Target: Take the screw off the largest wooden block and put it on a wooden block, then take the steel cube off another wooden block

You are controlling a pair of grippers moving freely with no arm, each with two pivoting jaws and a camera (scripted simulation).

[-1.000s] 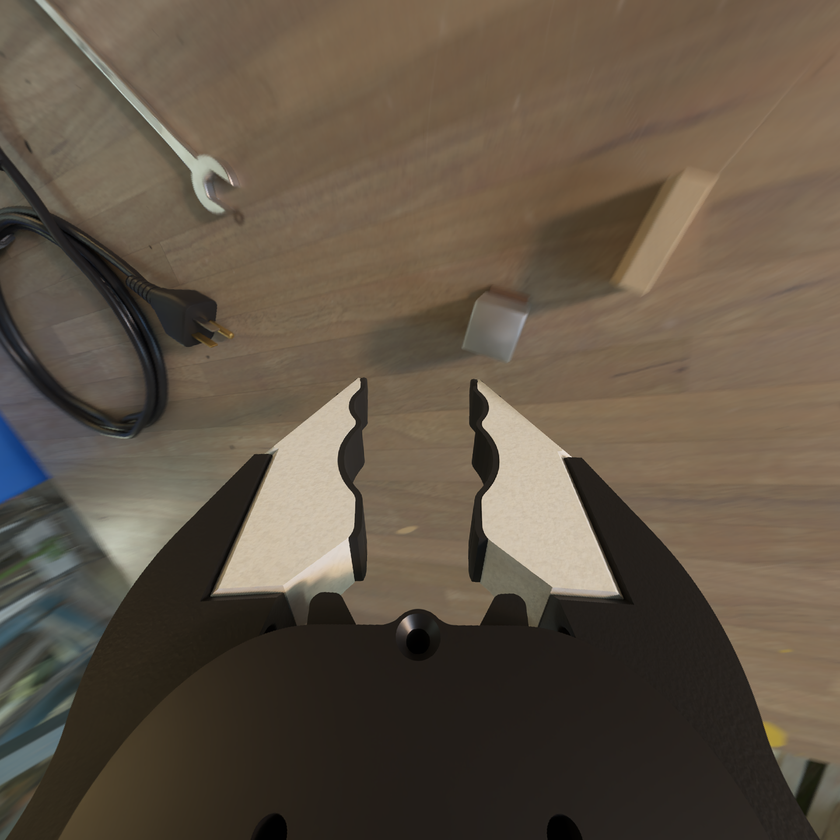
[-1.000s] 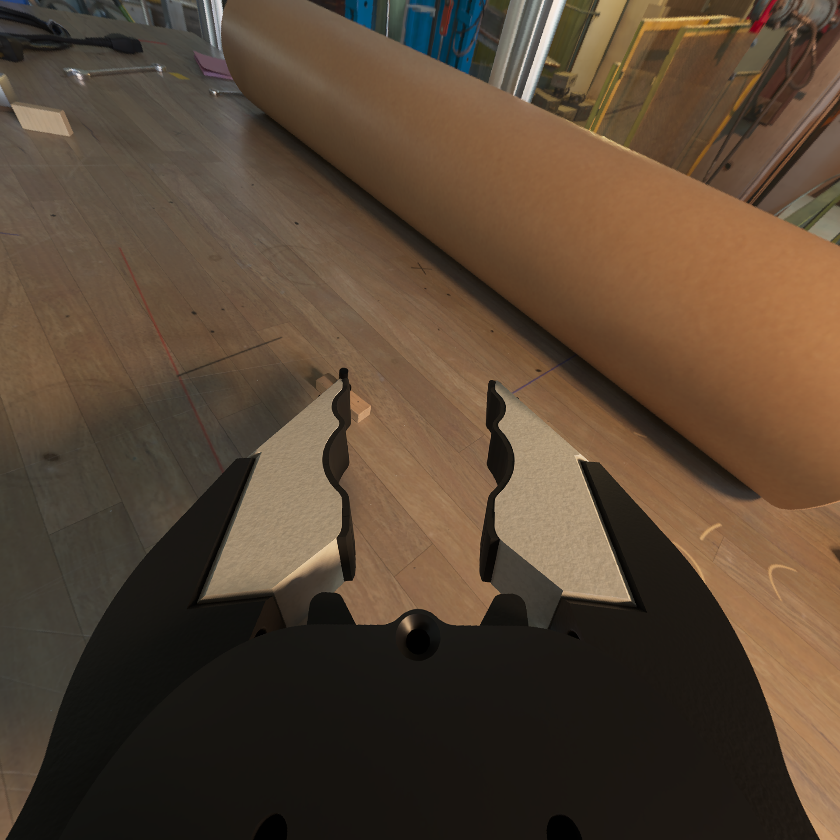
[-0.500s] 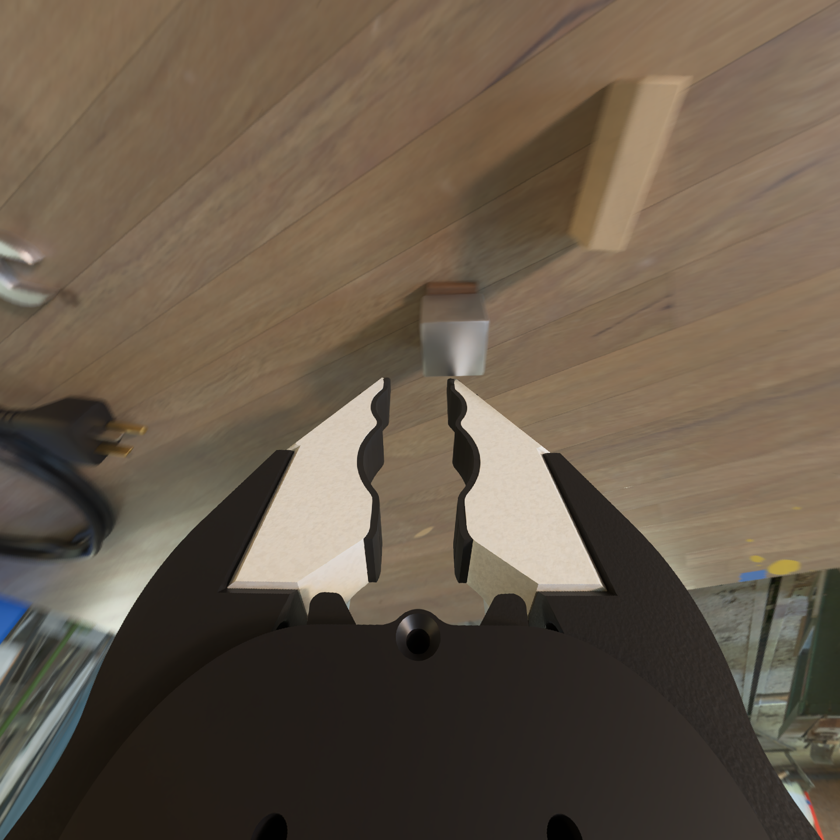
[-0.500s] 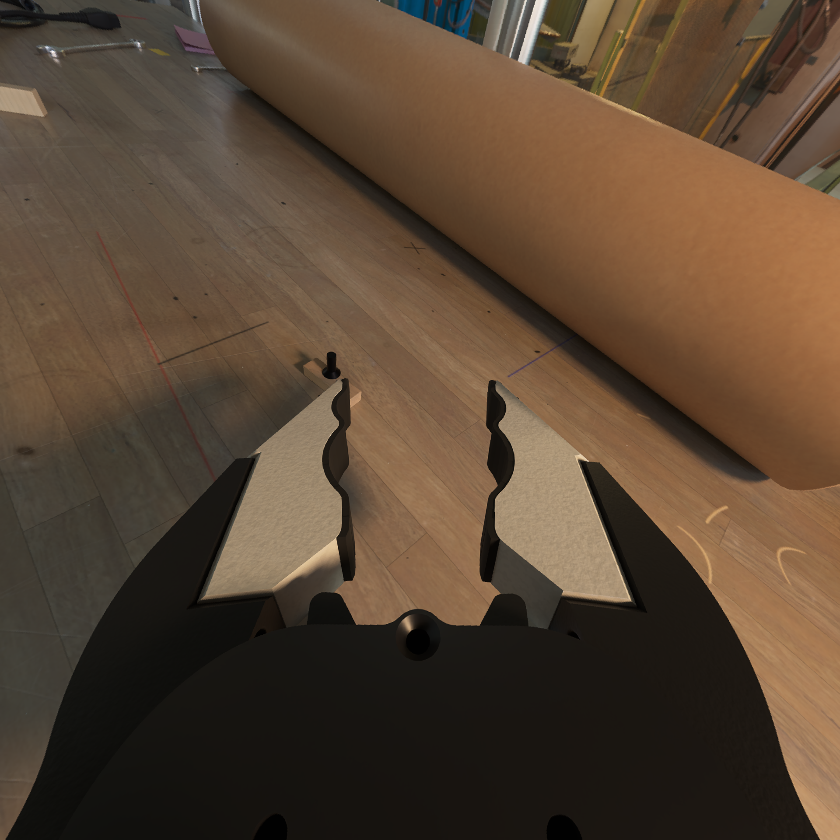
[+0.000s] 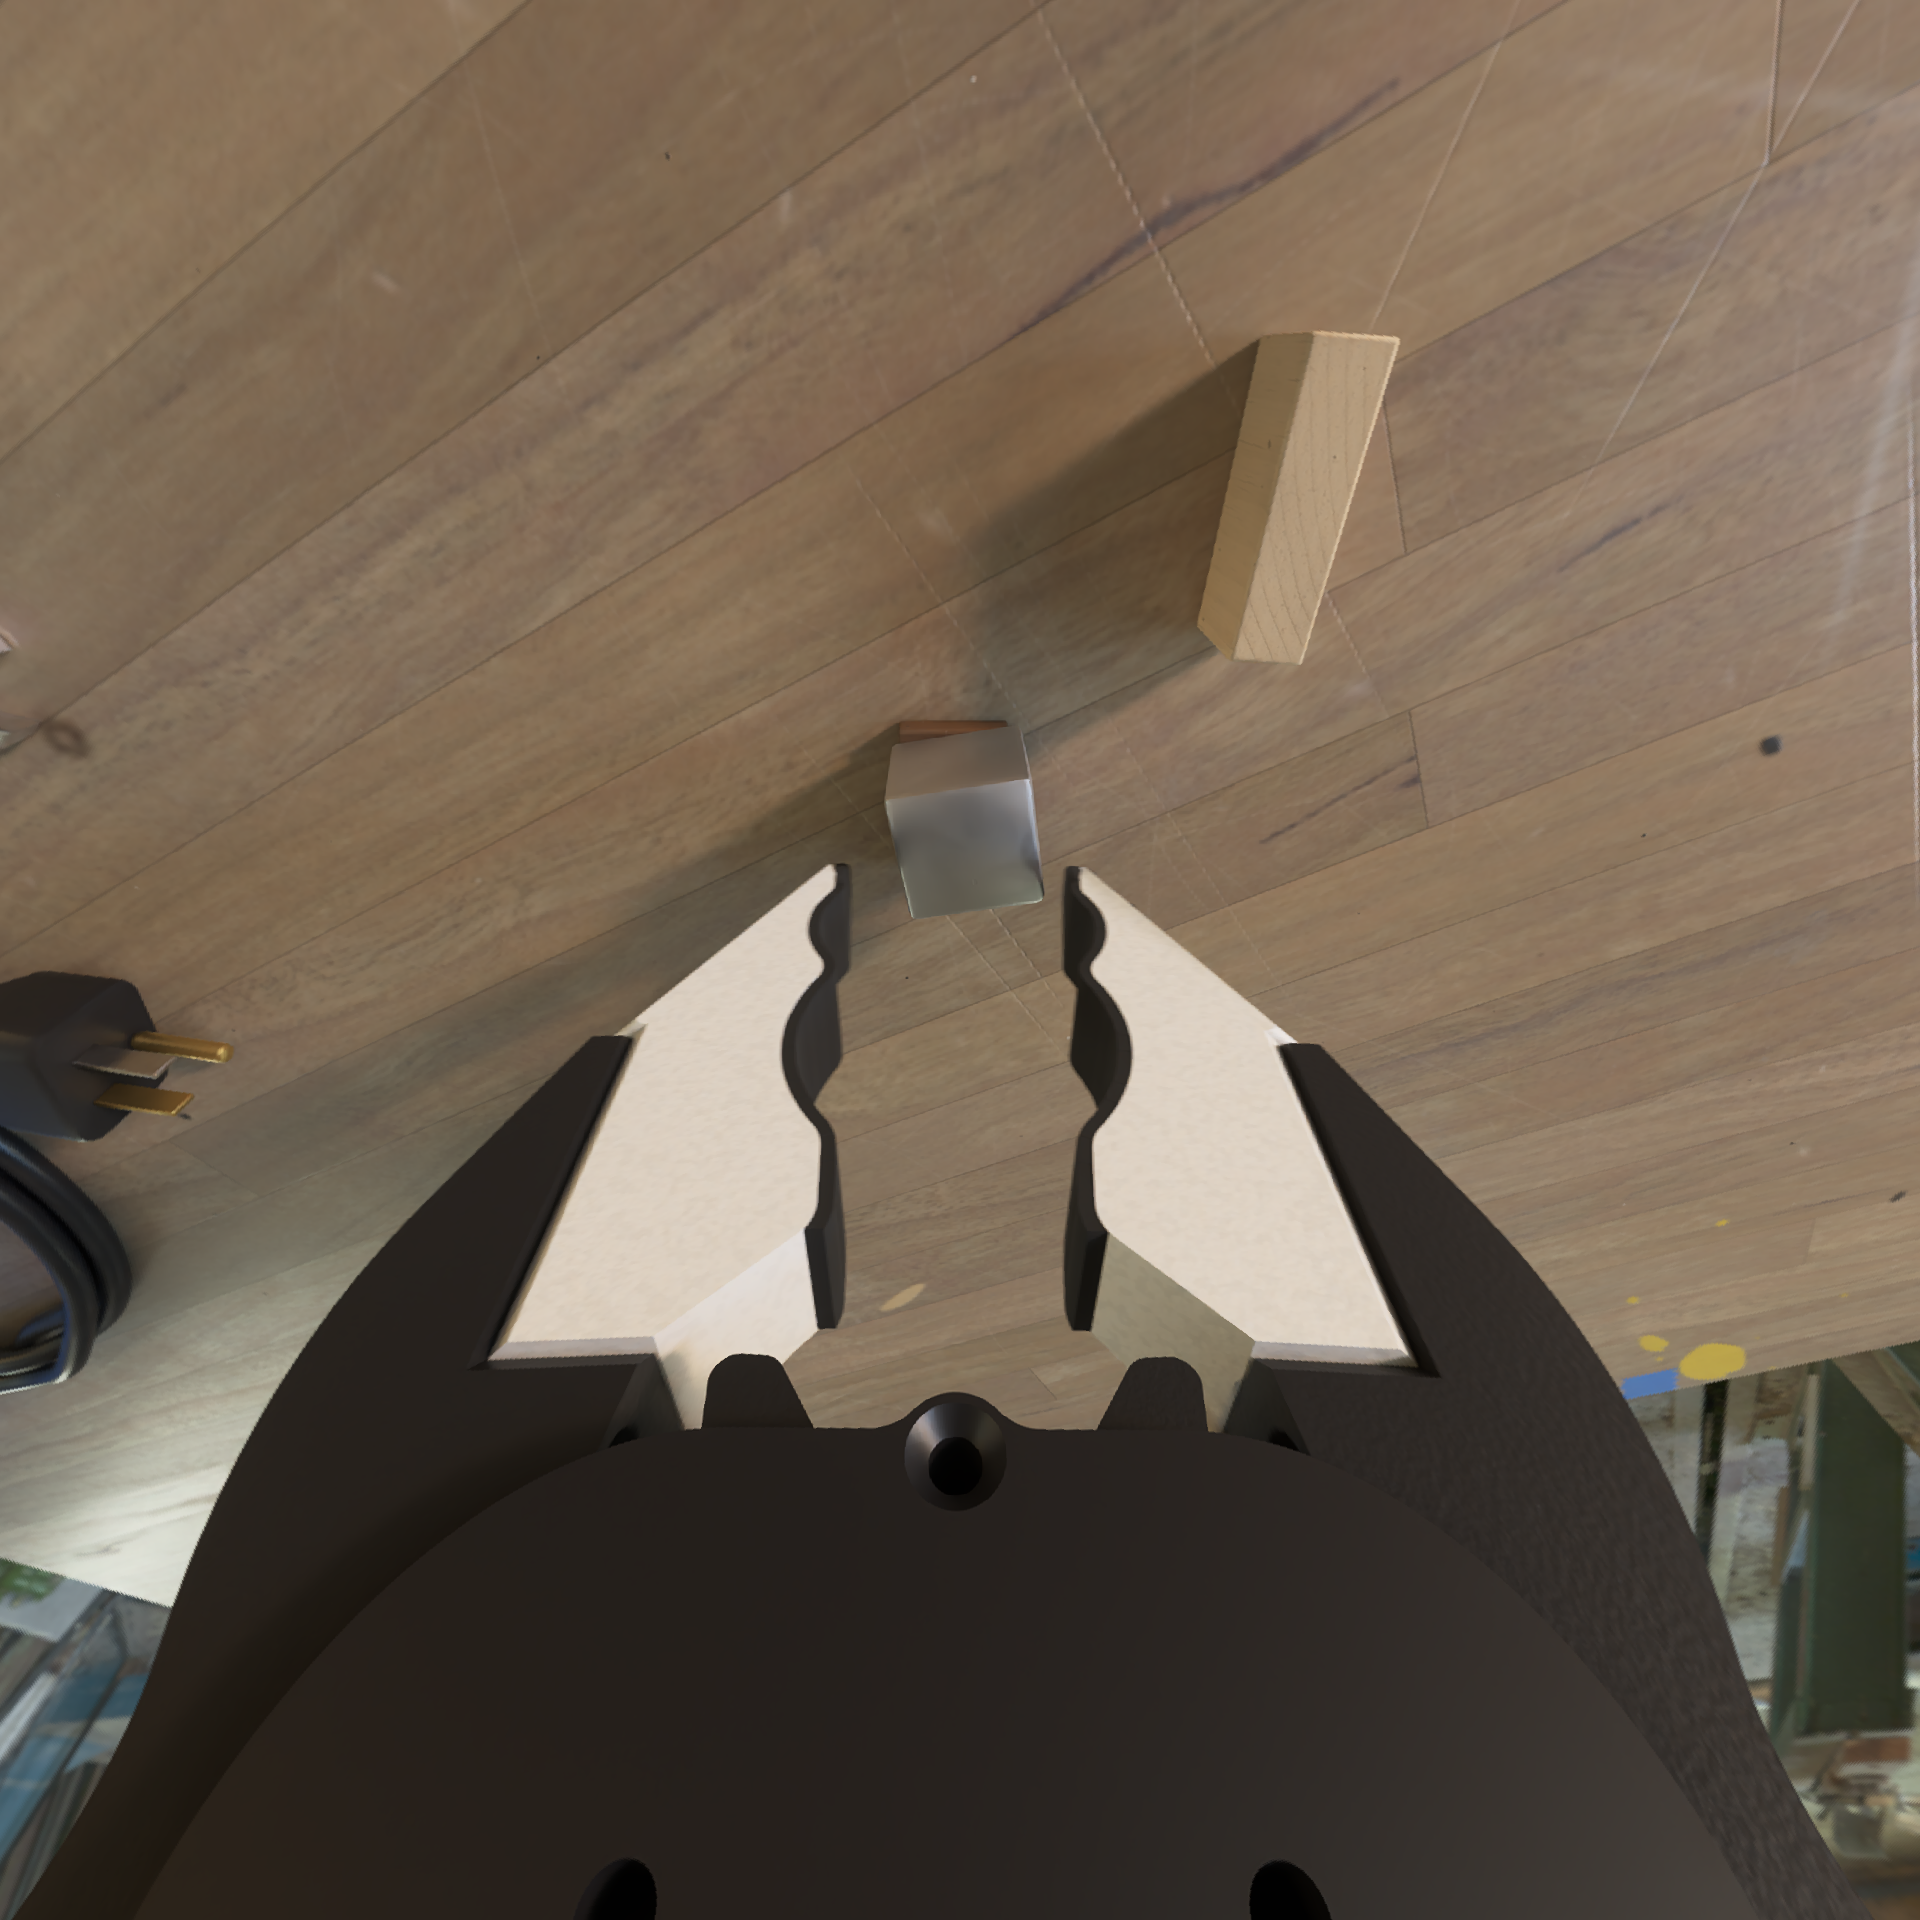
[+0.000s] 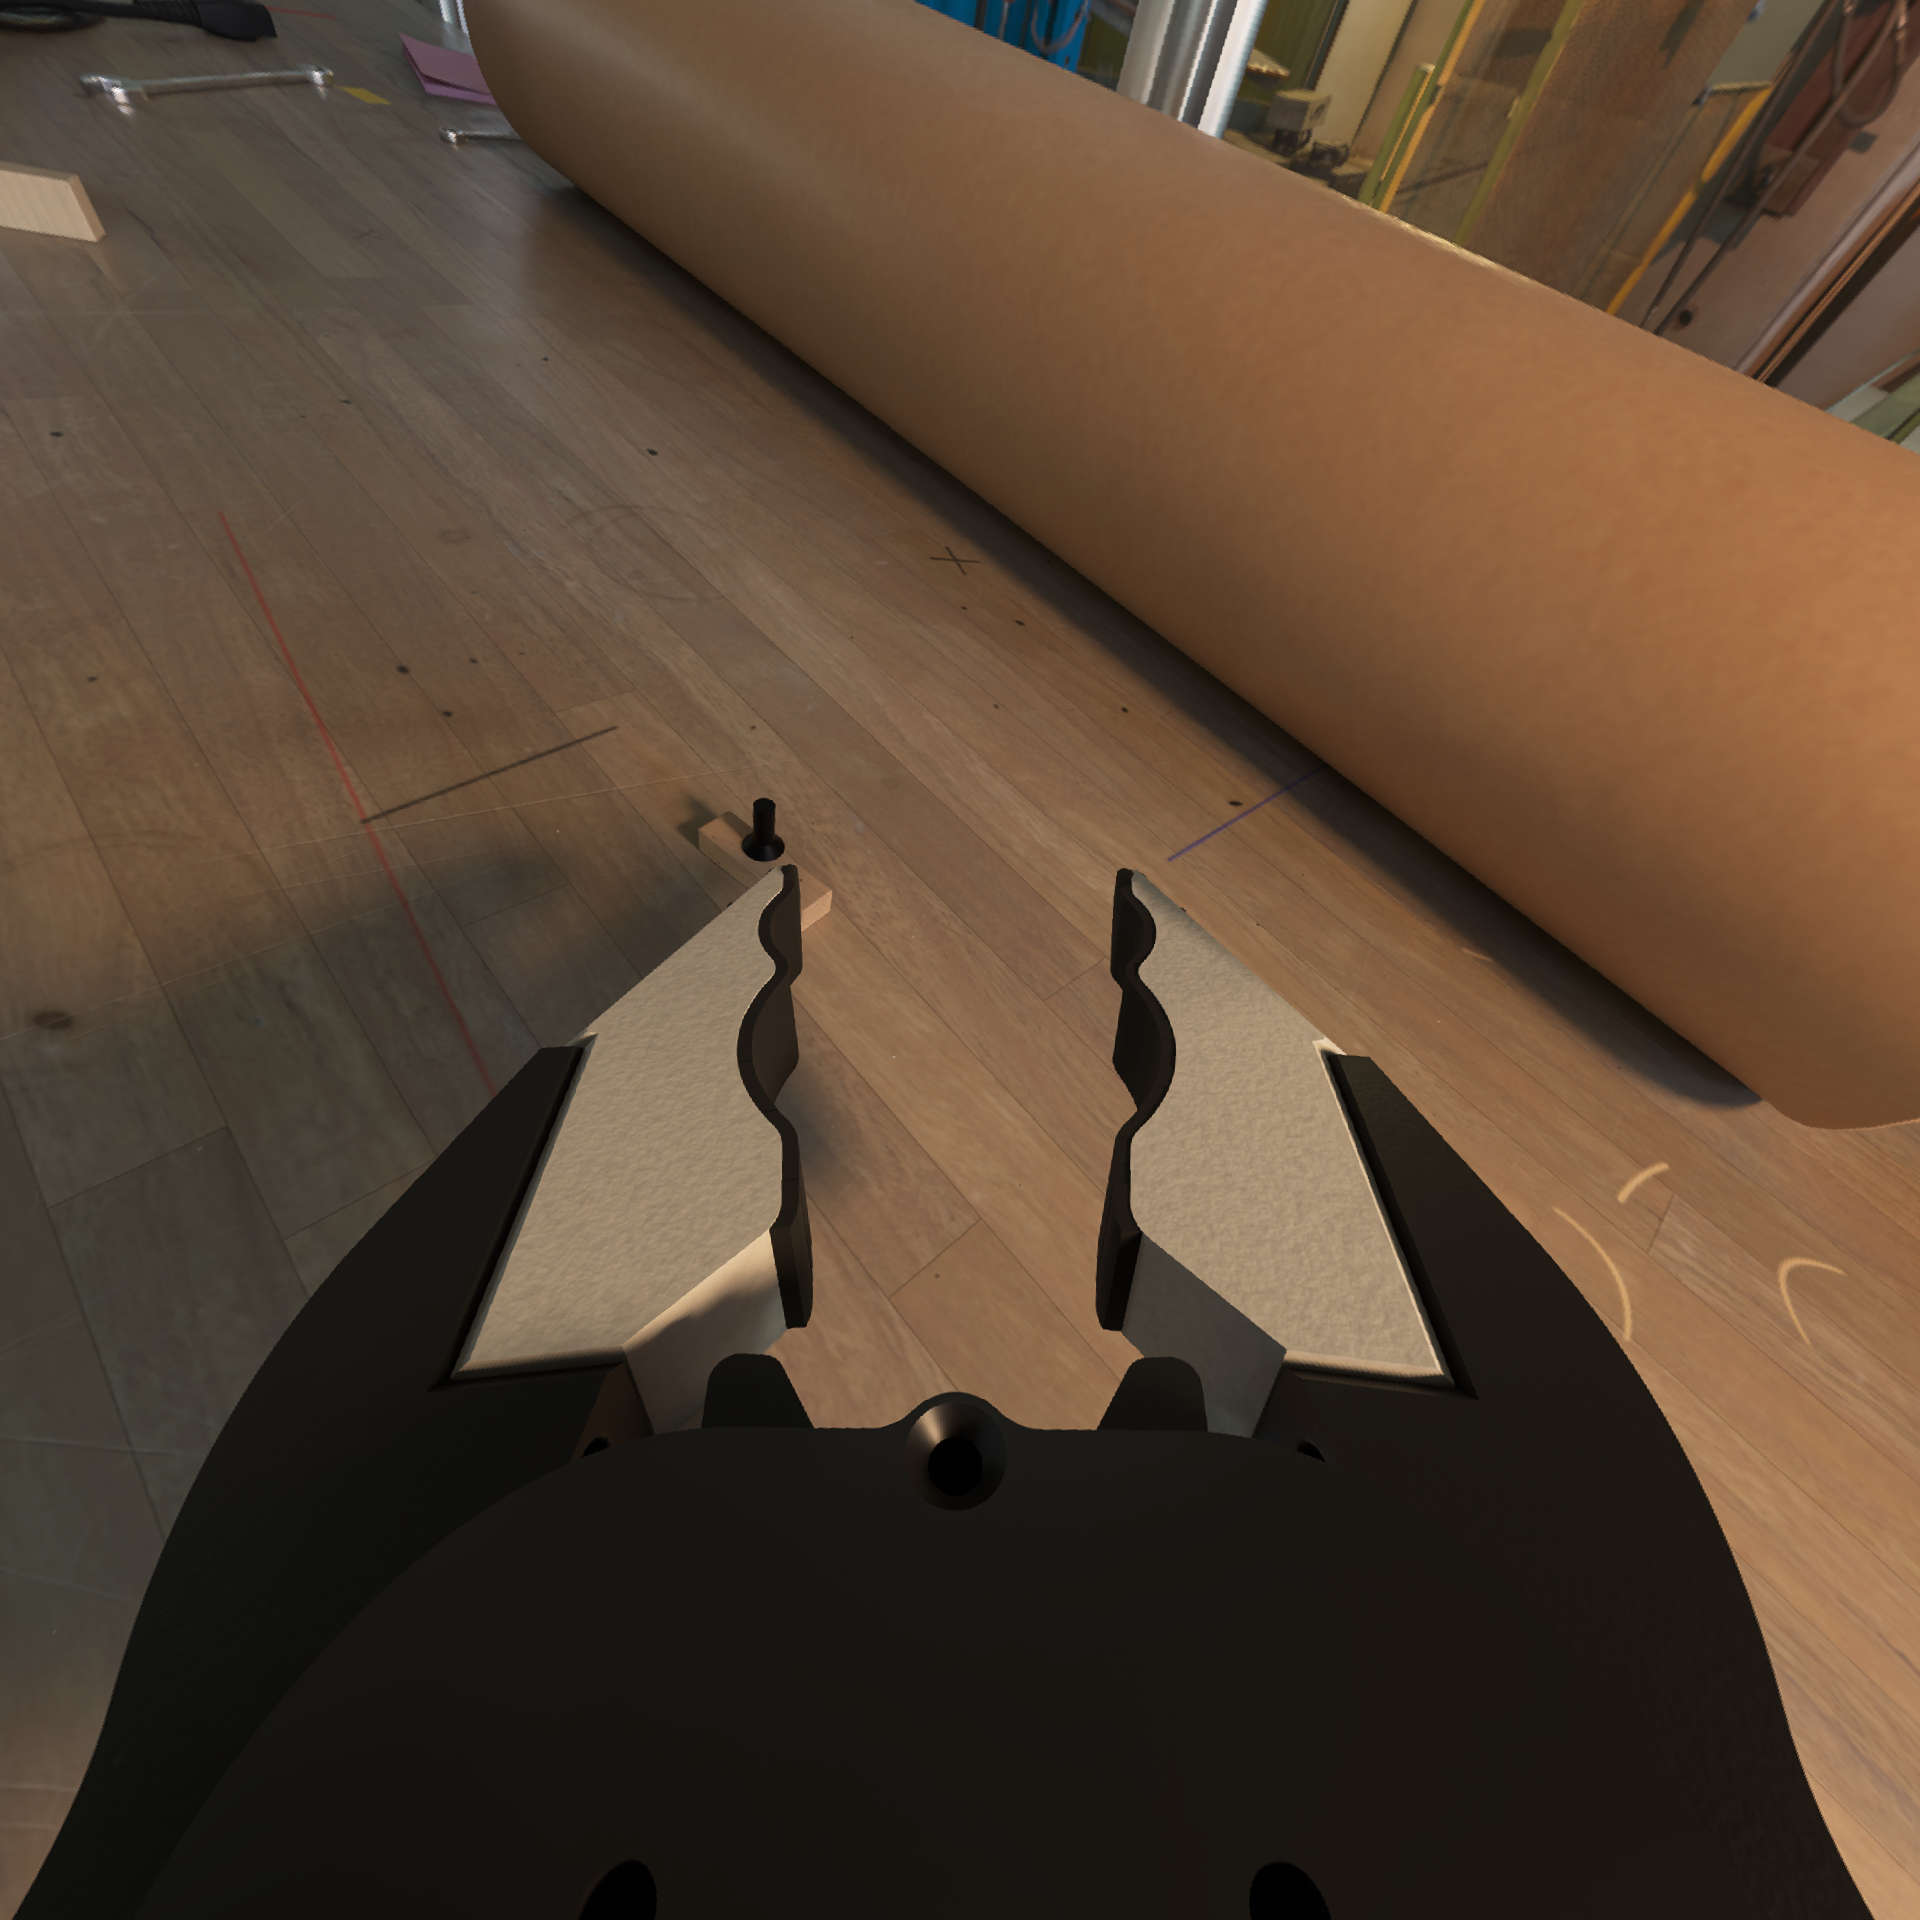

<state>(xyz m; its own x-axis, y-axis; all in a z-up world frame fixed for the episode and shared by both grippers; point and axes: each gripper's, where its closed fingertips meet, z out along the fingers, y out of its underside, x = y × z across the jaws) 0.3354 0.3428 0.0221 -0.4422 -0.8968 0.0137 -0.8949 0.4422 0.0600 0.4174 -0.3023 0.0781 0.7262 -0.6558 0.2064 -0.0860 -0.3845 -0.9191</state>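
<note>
In the left wrist view a steel cube (image 5: 964, 831) sits on a small reddish wooden block (image 5: 951, 729) that barely shows behind it. My left gripper (image 5: 951, 883) is open, its fingertips just short of the cube on either side. A long pale wooden block (image 5: 1294, 509) lies empty to the upper right. In the right wrist view a black screw (image 6: 764, 829) stands head down on a small pale wooden block (image 6: 727, 836), partly hidden by my left fingertip (image 6: 784, 894). My right gripper (image 6: 951, 883) is open and empty, to the right of the screw.
A big brown paper roll (image 6: 1247, 436) lies across the right. A black power plug and cable (image 5: 73, 1122) lie at the left edge. A wrench (image 6: 208, 81), a pink sheet (image 6: 447, 73) and the long pale block (image 6: 47, 208) lie far back on the wooden table (image 5: 520, 416).
My left gripper swung toward the steel cube, narrowed, then opened wider around it. My right gripper drew back from the small block, uncovering the screw standing on it.
</note>
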